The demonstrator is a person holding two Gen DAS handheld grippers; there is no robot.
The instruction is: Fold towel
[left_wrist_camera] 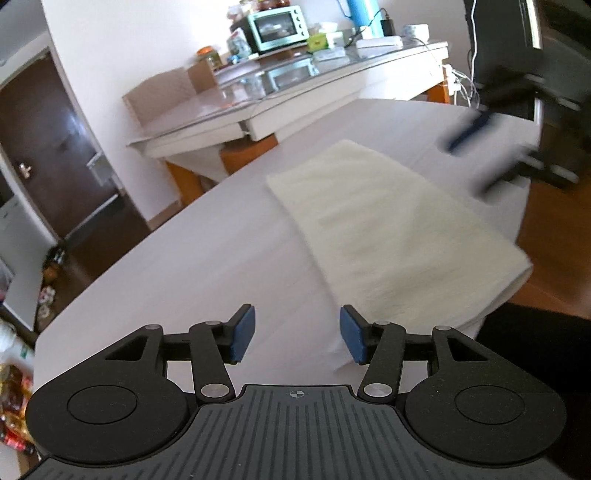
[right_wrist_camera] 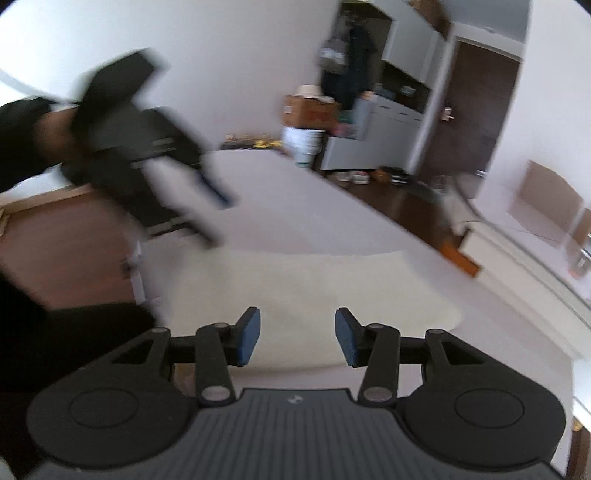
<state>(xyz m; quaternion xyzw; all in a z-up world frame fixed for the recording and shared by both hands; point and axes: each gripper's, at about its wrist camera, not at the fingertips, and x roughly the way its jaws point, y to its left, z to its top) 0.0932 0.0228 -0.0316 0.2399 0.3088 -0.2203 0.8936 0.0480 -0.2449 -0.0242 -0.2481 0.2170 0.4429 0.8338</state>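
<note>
A cream towel [left_wrist_camera: 388,229] lies folded into a long strip on the white table [left_wrist_camera: 207,258], its near end at the table's right edge. In the left wrist view my left gripper [left_wrist_camera: 297,334] hovers open just left of the towel's near corner, with only bare table between the blue pads. My right gripper [left_wrist_camera: 476,162] shows blurred beyond the towel's far right side. In the right wrist view my right gripper [right_wrist_camera: 298,336] is open above the towel [right_wrist_camera: 306,288], its pads not pressing on it. The left gripper [right_wrist_camera: 218,214] appears blurred at the towel's far left.
A glass-topped side table [left_wrist_camera: 332,92] with a mint toaster oven [left_wrist_camera: 277,27] and clutter stands behind the white table. A brown door [left_wrist_camera: 55,155] is at left. Wooden floor [left_wrist_camera: 546,221] lies past the table's right edge. A grey cabinet [right_wrist_camera: 369,136] and boxes stand across the room.
</note>
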